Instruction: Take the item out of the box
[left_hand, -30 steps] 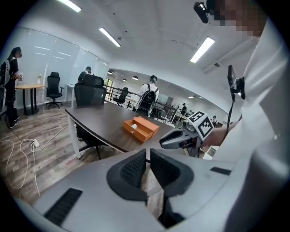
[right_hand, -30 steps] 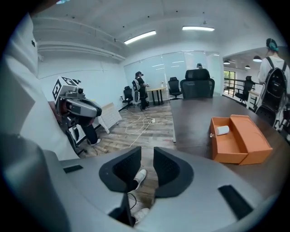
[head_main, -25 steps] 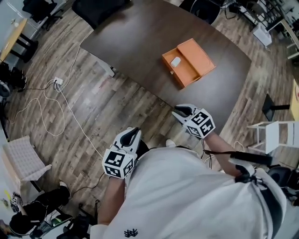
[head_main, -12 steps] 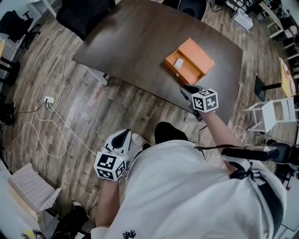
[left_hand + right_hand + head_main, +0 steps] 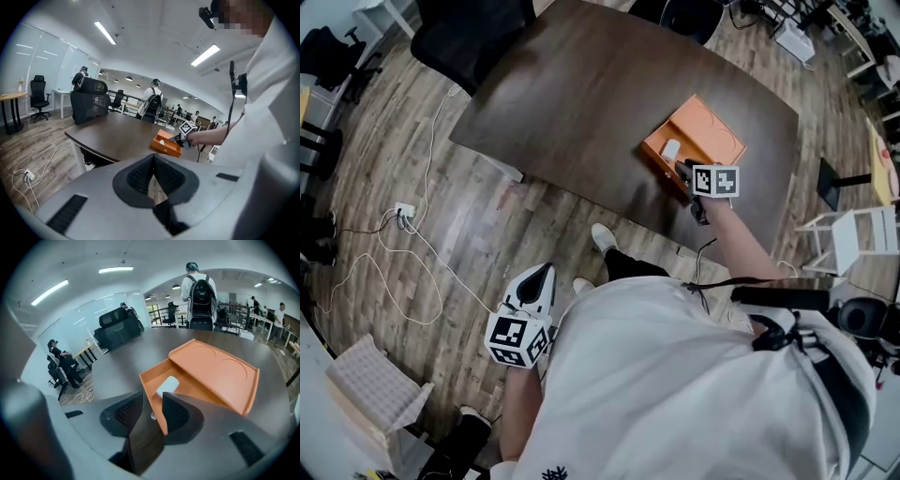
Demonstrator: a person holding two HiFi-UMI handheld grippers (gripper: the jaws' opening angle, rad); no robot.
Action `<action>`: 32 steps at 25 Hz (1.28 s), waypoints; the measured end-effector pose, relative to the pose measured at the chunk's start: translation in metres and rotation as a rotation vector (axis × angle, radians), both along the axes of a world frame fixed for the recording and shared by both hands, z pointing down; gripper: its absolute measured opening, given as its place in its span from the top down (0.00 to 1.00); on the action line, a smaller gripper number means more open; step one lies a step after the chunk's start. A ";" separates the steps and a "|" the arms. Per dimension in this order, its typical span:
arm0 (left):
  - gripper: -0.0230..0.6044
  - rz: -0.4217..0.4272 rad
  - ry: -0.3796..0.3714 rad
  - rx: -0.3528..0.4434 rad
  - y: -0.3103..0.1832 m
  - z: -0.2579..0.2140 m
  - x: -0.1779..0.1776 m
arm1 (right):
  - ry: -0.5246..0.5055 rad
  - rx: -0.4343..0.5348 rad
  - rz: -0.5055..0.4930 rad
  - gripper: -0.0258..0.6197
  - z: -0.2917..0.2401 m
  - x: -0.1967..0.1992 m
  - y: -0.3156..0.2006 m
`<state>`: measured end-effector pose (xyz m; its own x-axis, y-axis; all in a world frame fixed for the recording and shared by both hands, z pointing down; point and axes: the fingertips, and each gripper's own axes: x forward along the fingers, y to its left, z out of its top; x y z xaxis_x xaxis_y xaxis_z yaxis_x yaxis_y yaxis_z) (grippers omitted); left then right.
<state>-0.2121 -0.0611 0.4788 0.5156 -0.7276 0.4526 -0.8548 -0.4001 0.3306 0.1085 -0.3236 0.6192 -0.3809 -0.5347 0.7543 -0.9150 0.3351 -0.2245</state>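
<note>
Orange box (image 5: 712, 131) is lying open near the front edge of a dark wooden table (image 5: 581, 84), with a white item (image 5: 670, 150) resting inside it. The right gripper (image 5: 686, 169) is hovering at the box's front wall, jaws opening and pressing on nothing. The left gripper (image 5: 539, 275) is hanging off the table, jaws together.

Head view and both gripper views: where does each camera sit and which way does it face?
Head view: on the person's head, looking down at the dark wooden table, open orange box, left gripper, right gripper, white shirt.
Left gripper view: on the left gripper, low beside the person, facing the table; jaws together, empty; right forearm shows.
Right gripper view: on the right gripper at the table edge, facing the box's small white item; jaws opening, nothing gripped.
Shared: all three show the box.
</note>
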 end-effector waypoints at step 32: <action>0.95 -0.011 -0.068 -0.031 -0.133 -0.005 0.009 | 0.010 -0.256 0.105 0.64 0.095 0.000 -0.089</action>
